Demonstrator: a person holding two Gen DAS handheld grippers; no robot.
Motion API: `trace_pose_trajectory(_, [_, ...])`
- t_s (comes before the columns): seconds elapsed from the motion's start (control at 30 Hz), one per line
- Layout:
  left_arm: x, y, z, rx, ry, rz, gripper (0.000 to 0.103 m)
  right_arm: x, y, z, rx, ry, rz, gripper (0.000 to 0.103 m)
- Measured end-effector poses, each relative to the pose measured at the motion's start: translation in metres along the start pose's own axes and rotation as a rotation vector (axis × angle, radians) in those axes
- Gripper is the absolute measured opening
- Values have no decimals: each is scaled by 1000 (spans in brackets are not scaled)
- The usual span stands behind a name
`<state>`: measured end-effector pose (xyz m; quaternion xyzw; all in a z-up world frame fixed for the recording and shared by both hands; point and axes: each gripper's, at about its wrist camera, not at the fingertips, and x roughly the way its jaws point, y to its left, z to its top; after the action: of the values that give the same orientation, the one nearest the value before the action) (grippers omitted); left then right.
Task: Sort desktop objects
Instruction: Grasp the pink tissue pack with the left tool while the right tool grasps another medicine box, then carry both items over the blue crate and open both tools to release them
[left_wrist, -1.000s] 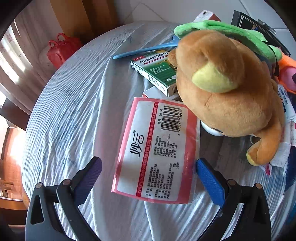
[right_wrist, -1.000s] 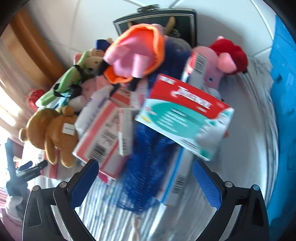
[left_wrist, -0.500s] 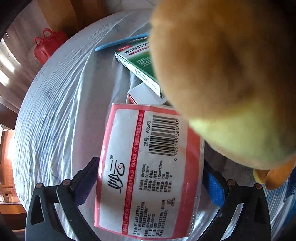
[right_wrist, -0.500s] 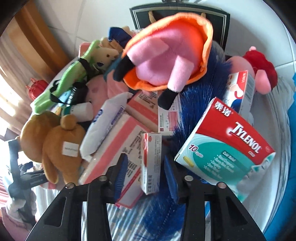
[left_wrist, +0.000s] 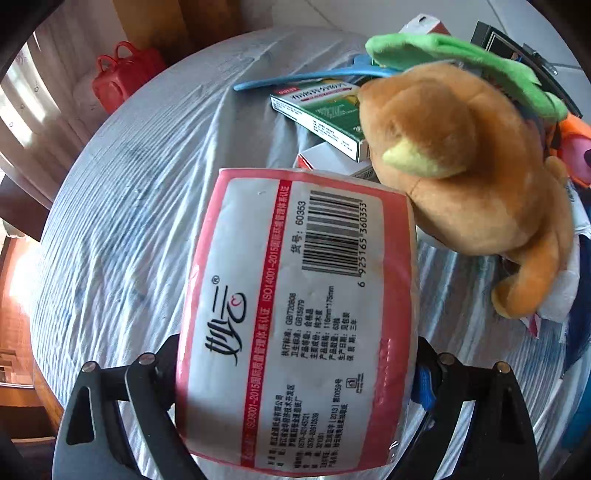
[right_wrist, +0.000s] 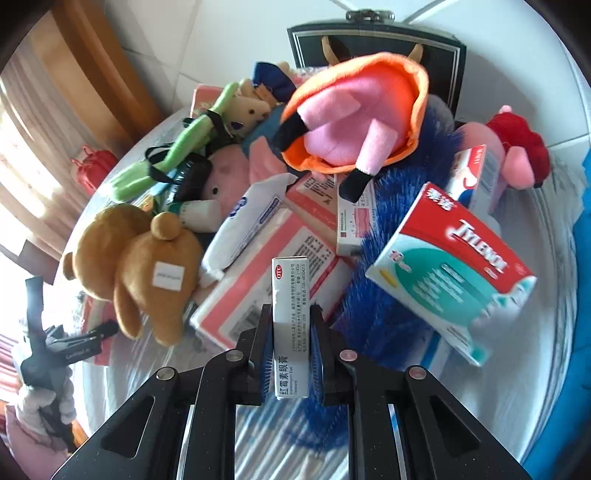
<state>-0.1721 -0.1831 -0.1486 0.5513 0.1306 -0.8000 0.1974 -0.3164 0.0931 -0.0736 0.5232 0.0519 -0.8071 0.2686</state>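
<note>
Right claw (right_wrist: 290, 354) just closed, clamped on slim ointment box (right_wrist: 290, 325); left claw (left_wrist: 295, 373) closing, clamped on tissue pack (left_wrist: 295, 325).

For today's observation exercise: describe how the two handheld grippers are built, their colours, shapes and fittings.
Both look alike. The left gripper and right gripper have black angular finger arms with cut-out slots and round silver bolts at the joints. Blue ribbed pads line the inner faces. No cables or sleeves show near them.
</note>
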Motion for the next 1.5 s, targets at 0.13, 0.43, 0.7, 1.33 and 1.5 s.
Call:
trace_pose_trajectory(0.13, [-48, 0, -11, 13, -114, -2, 92, -33, 3, -18, -14, -48, -39, 17])
trace_pose_trajectory(0.43, [-142, -30, -4, 98, -335, -114, 92, -127, 4, -42, -5, -248, -125, 17])
trace_pose_trajectory(0.7, [-211, -117, -3, 237, -457, -271, 92, -238, -25, -60, 51, -425, -234, 17])
trace_pose_trajectory(1.33, [-378, -428, -79, 698, -530, -644, 92, -405, -222, -155, 227, -454, -622, 17])
trace_pose_trajectory(1.5, [-389, -491, -112, 775, -453, -653, 92, -401, -263, -179, 236, -369, -652, 17])
